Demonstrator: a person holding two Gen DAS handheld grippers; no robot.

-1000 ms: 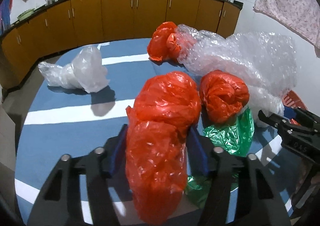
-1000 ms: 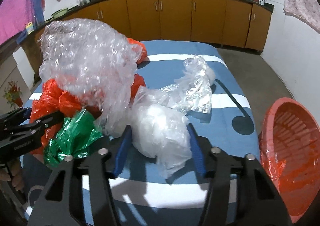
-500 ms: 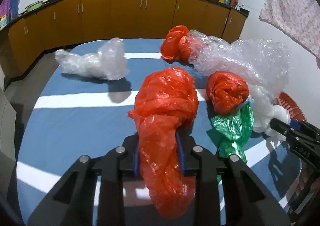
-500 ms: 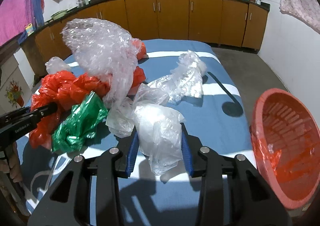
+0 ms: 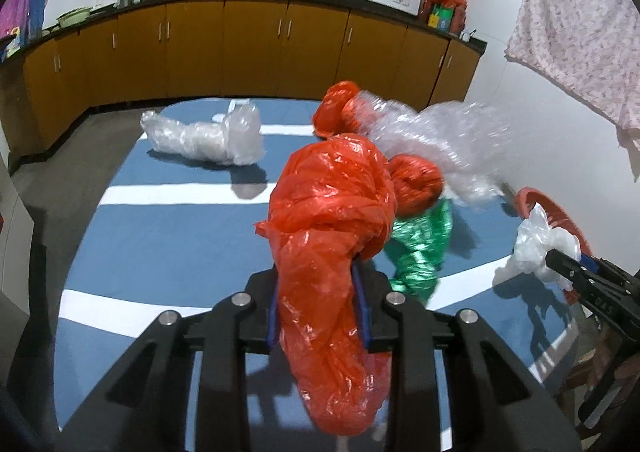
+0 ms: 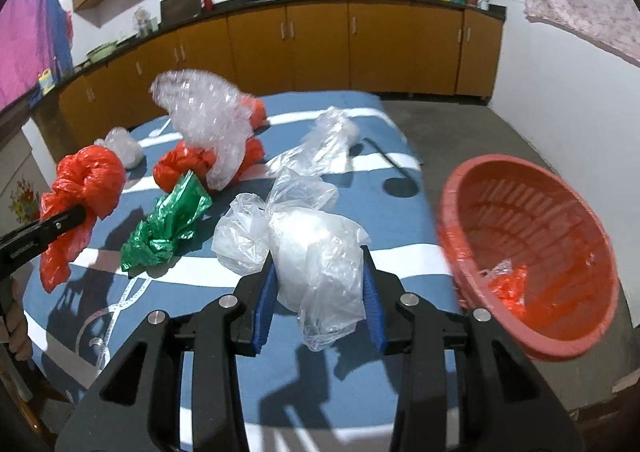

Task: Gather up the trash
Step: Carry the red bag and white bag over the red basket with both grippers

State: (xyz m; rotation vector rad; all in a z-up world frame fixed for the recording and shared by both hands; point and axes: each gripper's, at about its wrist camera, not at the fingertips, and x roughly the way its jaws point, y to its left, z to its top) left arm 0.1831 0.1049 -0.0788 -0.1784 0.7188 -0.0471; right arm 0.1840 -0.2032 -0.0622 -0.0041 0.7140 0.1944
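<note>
While both tools are loaded, the scene reads like this:

Left gripper (image 5: 318,306): clenched on the neck of the red bag (image 5: 332,219), whose knotted bulk stands ahead of the blue pads while its loose tail hangs below them; gripping the gathered neck probably keeps the slippery film from sliding out.

Right gripper (image 6: 320,288): closed around the clear bag (image 6: 316,248), which fills the gap between the fingers, with a second lobe spilling out to the left.

Basket (image 6: 532,252): red, slatted, tilted with its mouth toward the camera, just right of the right tool; red scraps already lie inside, so it appears to be the collecting bin.

Carry: both bags appear lifted off the blue striped cloth (image 6: 360,380), judging by their shadows, though fisheye distortion makes that uncertain.

Left on the cloth: green bag (image 6: 168,223) between the two tools, bubble wrap (image 6: 208,123) draped over more red plastic behind it, another clear bag (image 6: 320,147) farther back.

Judgement: clear bag is nearest the basket and likely goes in first.
</note>
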